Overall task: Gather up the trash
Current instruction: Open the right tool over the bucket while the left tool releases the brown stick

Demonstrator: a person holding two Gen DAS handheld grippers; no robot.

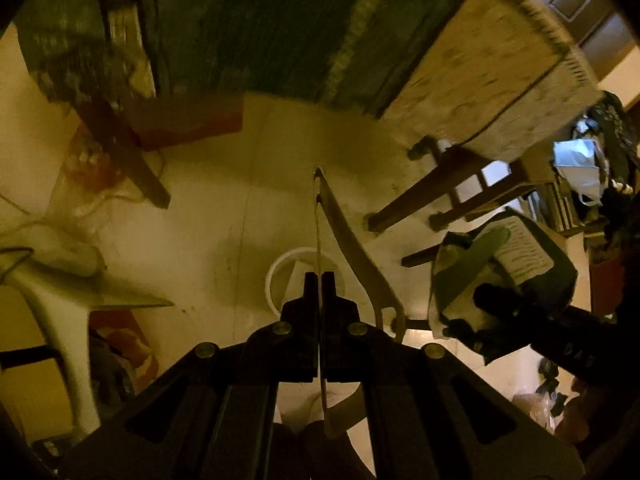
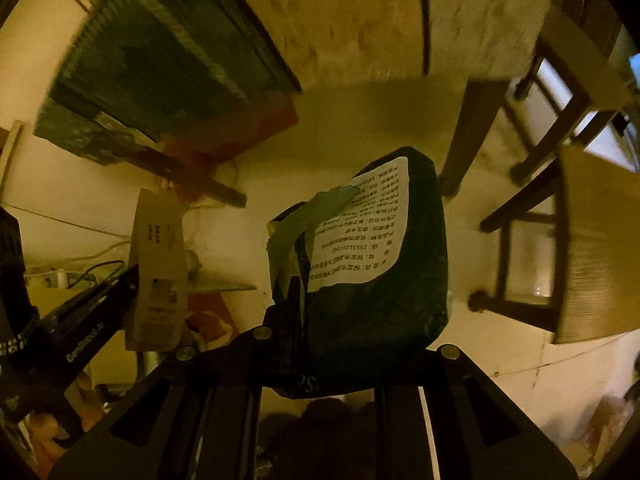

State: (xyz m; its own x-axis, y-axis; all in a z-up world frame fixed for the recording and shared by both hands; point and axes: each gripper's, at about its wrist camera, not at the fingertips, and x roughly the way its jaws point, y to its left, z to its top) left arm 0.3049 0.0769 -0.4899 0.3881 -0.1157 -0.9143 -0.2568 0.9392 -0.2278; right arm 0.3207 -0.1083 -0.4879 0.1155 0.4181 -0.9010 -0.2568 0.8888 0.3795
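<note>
In the left wrist view my left gripper (image 1: pixel 320 280) is shut on a thin beige card (image 1: pixel 352 248), seen edge-on and curving up past the fingertips. Right under it stands a round white bin (image 1: pixel 272 280) on the pale floor. At the right of that view my right gripper (image 1: pixel 472 312) holds a dark green bag (image 1: pixel 560 276) with a white printed label. The right wrist view shows my right gripper (image 2: pixel 316 320) shut on the dark green bag (image 2: pixel 380 300), which hides one finger. My left gripper (image 2: pixel 128 280) with the beige card (image 2: pixel 156 272) is at the left there.
Dark wooden chair legs (image 1: pixel 420 196) stand to the right of the bin. A green rug (image 1: pixel 260 32) and a beige fringed mat (image 1: pixel 480 80) lie beyond. A white furniture base (image 1: pixel 60 292), cables and red items crowd the left. More wooden legs (image 2: pixel 516 208) are at the right.
</note>
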